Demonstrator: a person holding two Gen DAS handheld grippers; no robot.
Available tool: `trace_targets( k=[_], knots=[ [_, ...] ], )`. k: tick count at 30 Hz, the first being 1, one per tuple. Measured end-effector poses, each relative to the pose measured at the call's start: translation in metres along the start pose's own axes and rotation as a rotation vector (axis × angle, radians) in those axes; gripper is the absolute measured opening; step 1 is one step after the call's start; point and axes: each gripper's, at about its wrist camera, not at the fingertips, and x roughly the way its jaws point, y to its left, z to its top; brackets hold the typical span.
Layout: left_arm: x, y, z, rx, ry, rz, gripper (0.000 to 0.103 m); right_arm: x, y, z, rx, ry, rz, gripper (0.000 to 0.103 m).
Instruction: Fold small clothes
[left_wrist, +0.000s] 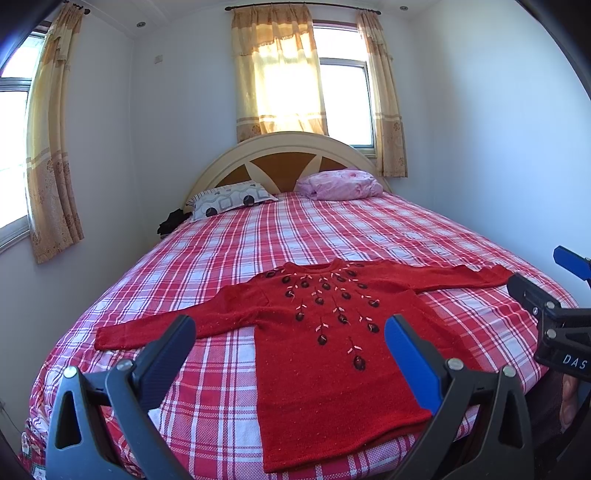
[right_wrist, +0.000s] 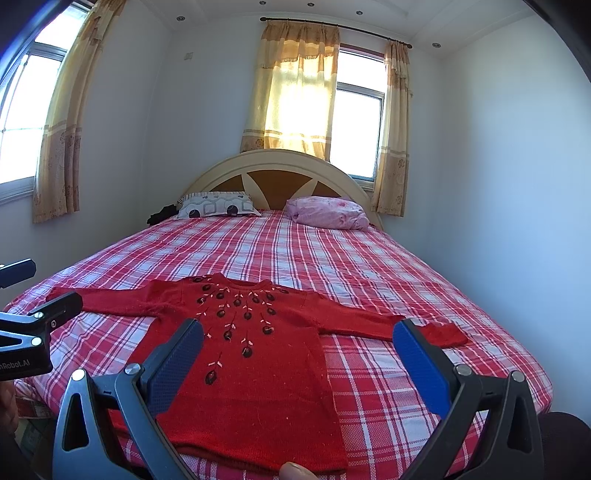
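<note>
both grippers hover above the foot of the bed, fingers spread wide and grasping nothing. left gripper: its fingers frame the left sleeve and lower body of the sweater. right gripper: its fingers frame the sweater body and the right cuff.

sweater: red knit, laid flat and face up on the bedsheet, which is red and white plaid. neck points toward the headboard, hem lies at the near edge of the bed. both sleeves are stretched out sideways. dark bead and leaf trim fans down from the collar.

far end of the bed, left to right: a dark bundle beside the mattress, a patterned pillow, a pink pillow. yellow curtains hang over the window behind the headboard.

a fingertip shows at the bottom edge of the right wrist view.
</note>
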Motion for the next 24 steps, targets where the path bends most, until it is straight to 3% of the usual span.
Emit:
trace_targets(
  k=[24],
  knots=[
    [0.015,-0.006,-0.009,0.003,0.031,0.005,0.103,0.015,0.003,-0.011,0.002,0.032,0.003,0.102]
  ],
)
